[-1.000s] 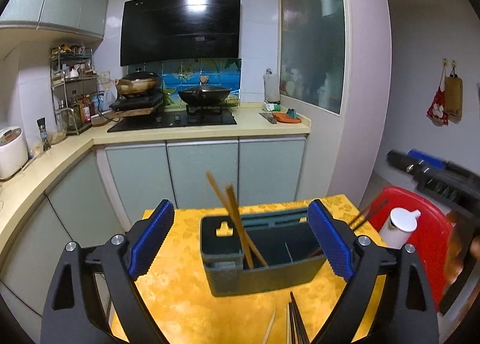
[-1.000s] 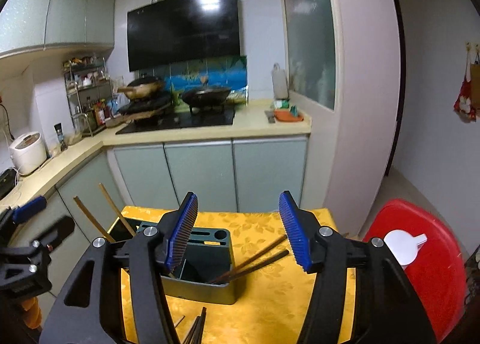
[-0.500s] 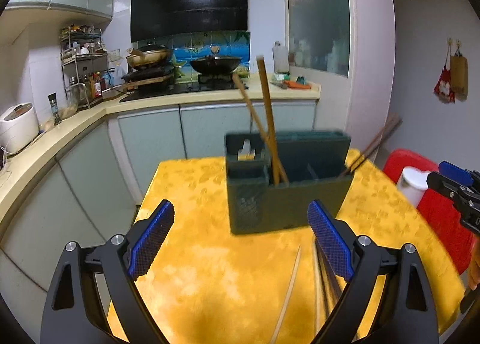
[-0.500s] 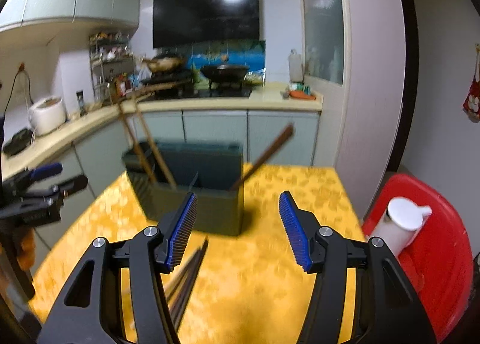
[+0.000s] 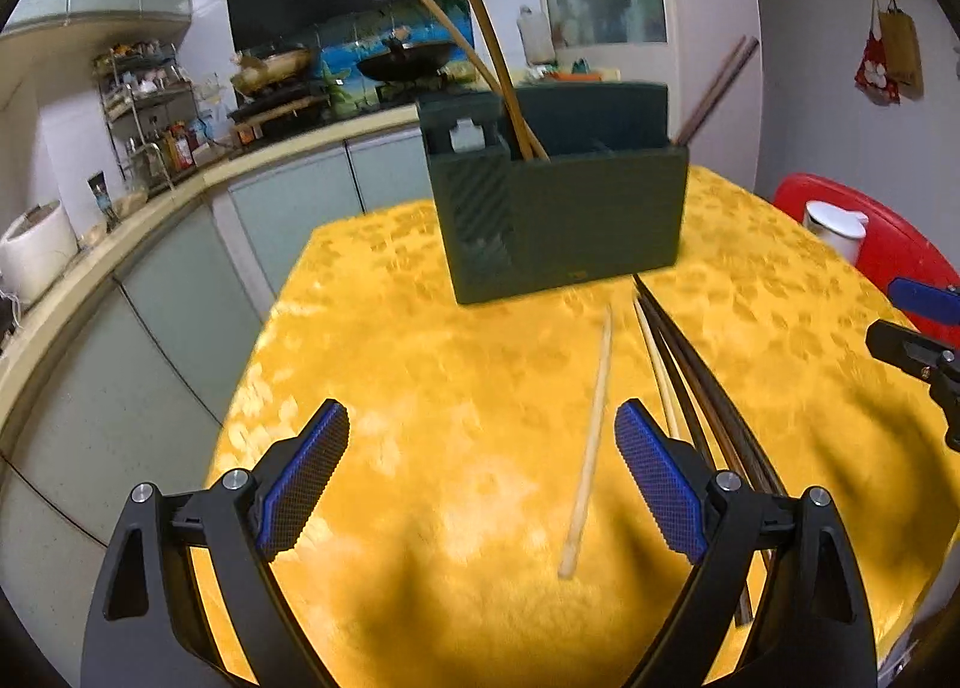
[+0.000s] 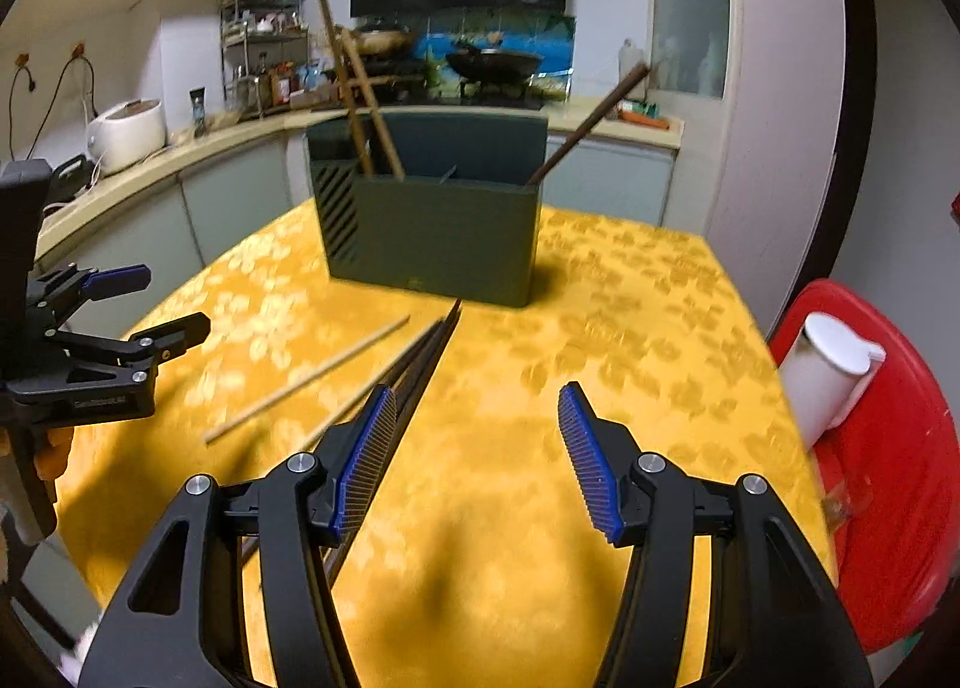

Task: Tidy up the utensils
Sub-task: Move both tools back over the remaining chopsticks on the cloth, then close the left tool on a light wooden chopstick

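Both grippers down low over the table, empty; next pickup pending.

Left to right: left gripper (image 5: 480, 484) spread wide, holding nothing; over the last second it has dropped from above the dark green utensil holder (image 5: 564, 220) to just over the yellow tablecloth (image 5: 390, 364), and the single pale chopstick (image 5: 588, 442) now lies between its fingers, untouched. Just right of it lies the bundle of dark chopsticks (image 5: 690, 364), tips pointing toward the holder. Right gripper (image 6: 477, 463) likewise lowered, wide, empty; bundle runs under its left finger. Holder carries two light chopsticks (image 5: 492, 64) at its left end and dark ones (image 5: 714, 88) at its right. Judgement: deposit finished; loose sticks remain, pale one probably next.
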`<state>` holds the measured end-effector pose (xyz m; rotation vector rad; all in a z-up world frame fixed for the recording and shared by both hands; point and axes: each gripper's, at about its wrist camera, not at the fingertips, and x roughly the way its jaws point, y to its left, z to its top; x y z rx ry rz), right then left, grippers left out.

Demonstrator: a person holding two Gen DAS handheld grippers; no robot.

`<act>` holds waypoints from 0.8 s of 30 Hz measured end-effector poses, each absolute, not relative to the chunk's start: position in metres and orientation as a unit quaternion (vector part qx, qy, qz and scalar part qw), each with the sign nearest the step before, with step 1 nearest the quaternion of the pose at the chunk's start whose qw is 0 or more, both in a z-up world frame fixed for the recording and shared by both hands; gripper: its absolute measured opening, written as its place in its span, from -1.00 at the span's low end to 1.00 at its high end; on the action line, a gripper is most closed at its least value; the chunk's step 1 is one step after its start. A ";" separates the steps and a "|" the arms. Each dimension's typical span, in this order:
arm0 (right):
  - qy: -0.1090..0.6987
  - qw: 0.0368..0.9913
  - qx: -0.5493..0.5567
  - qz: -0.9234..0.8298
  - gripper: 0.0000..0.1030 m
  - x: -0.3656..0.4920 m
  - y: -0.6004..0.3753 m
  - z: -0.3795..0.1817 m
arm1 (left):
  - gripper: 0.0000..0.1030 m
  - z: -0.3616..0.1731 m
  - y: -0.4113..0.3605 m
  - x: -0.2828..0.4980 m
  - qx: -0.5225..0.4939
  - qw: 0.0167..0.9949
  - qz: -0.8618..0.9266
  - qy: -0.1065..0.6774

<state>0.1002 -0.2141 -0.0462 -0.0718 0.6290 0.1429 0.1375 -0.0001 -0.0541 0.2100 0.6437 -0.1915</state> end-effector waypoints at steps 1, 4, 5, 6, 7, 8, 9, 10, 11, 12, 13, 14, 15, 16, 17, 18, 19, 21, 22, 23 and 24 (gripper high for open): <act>0.315 0.946 -0.033 0.071 0.07 0.098 -0.214 -0.051 | 0.69 -0.059 0.000 0.135 0.101 0.937 -0.098 0.320; 0.326 0.942 -0.025 0.071 0.07 0.095 -0.215 -0.061 | 0.69 -0.067 -0.001 0.130 0.104 0.933 -0.105 0.327; 0.329 0.941 -0.023 0.071 0.07 0.094 -0.215 -0.064 | 0.69 -0.071 -0.002 0.128 0.105 0.932 -0.107 0.329; 0.331 0.941 -0.022 0.071 0.07 0.093 -0.215 -0.066 | 0.69 -0.073 -0.002 0.127 0.106 0.931 -0.110 0.332; 0.335 0.939 -0.021 0.072 0.07 0.092 -0.215 -0.069 | 0.69 -0.076 -0.003 0.126 0.105 0.930 -0.112 0.335; 0.337 0.938 -0.020 0.073 0.07 0.092 -0.214 -0.071 | 0.69 -0.080 -0.003 0.125 0.104 0.928 -0.115 0.338; 0.339 0.938 -0.019 0.073 0.07 0.092 -0.215 -0.073 | 0.69 -0.081 -0.004 0.124 0.104 0.928 -0.116 0.340; 0.341 0.937 -0.018 0.075 0.07 0.091 -0.214 -0.076 | 0.69 -0.084 -0.005 0.124 0.104 0.926 -0.120 0.342; 0.343 0.936 -0.017 0.076 0.07 0.091 -0.213 -0.078 | 0.68 -0.086 -0.005 0.123 0.105 0.925 -0.123 0.344; 0.345 0.935 -0.015 0.077 0.07 0.091 -0.213 -0.079 | 0.62 -0.087 -0.007 0.123 0.106 0.924 -0.125 0.345; 0.348 0.934 -0.013 0.078 0.07 0.091 -0.212 -0.082 | 0.55 -0.090 -0.007 0.122 0.107 0.923 -0.128 0.347; 0.350 0.933 -0.012 0.079 0.07 0.090 -0.212 -0.084 | 0.42 -0.092 -0.008 0.122 0.107 0.921 -0.131 0.350; 0.352 0.933 -0.011 0.080 0.07 0.090 -0.212 -0.085 | 0.29 -0.095 -0.009 0.123 0.106 0.919 -0.135 0.354; 0.355 0.931 -0.010 0.080 0.07 0.090 -0.211 -0.088 | 0.23 -0.098 -0.010 0.123 0.104 0.916 -0.140 0.362; 0.356 0.931 -0.009 0.080 0.07 0.090 -0.211 -0.089 | 0.13 -0.100 -0.010 0.123 0.102 0.914 -0.143 0.366; 0.357 0.931 -0.009 0.080 0.07 0.090 -0.211 -0.089 | 0.06 -0.102 -0.011 0.123 0.101 0.912 -0.146 0.370; 0.358 0.930 -0.008 0.080 0.07 0.089 -0.211 -0.090 | 0.03 -0.105 -0.011 0.123 0.098 0.909 -0.152 0.374; 0.358 0.930 -0.006 0.080 0.07 0.089 -0.212 -0.091 | -0.06 -0.109 -0.013 0.122 0.097 0.906 -0.161 0.380; 0.359 0.930 -0.005 0.081 0.07 0.089 -0.212 -0.091 | -0.09 -0.110 -0.013 0.121 0.098 0.904 -0.164 0.382; 0.359 0.930 -0.005 0.081 0.07 0.088 -0.211 -0.092 | -0.18 -0.111 -0.014 0.121 0.099 0.902 -0.168 0.385; 0.360 0.929 -0.005 0.082 0.07 0.088 -0.211 -0.093 | -0.26 -0.112 -0.015 0.121 0.100 0.901 -0.169 0.387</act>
